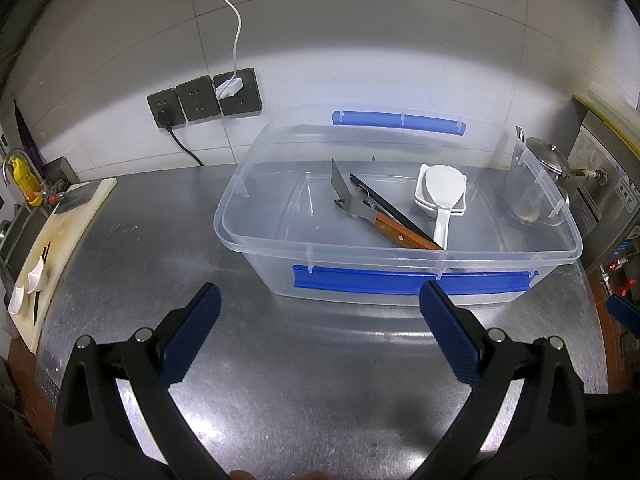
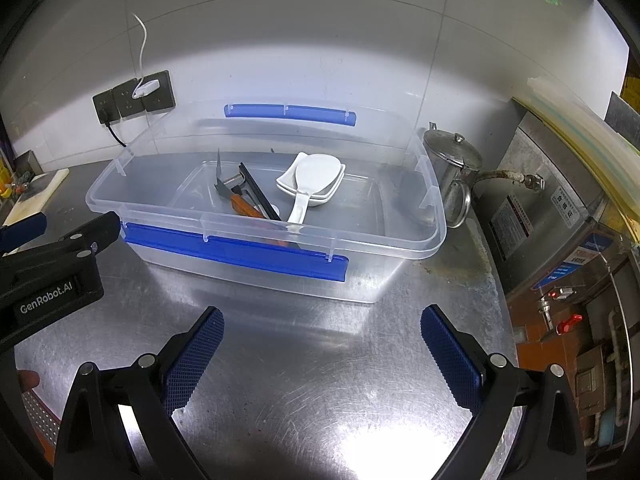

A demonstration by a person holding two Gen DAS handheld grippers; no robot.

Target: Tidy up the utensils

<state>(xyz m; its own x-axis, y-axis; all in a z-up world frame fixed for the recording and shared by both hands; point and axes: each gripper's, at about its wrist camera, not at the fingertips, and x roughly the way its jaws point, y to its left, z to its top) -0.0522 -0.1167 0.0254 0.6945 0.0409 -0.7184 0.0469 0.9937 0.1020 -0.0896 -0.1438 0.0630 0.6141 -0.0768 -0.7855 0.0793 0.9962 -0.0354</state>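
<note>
Both grippers wait empty before the clear bin.

Left wrist view: left gripper [image 1: 320, 304] has fingers wide apart; bin [image 1: 400, 254] just beyond holds a scraper [image 1: 362, 206] and white spoon [image 1: 442, 196]. Right wrist view: right gripper [image 2: 322, 326] also spread; bin [image 2: 256, 236] beyond, kettle [image 2: 454, 168] on the right.
</note>
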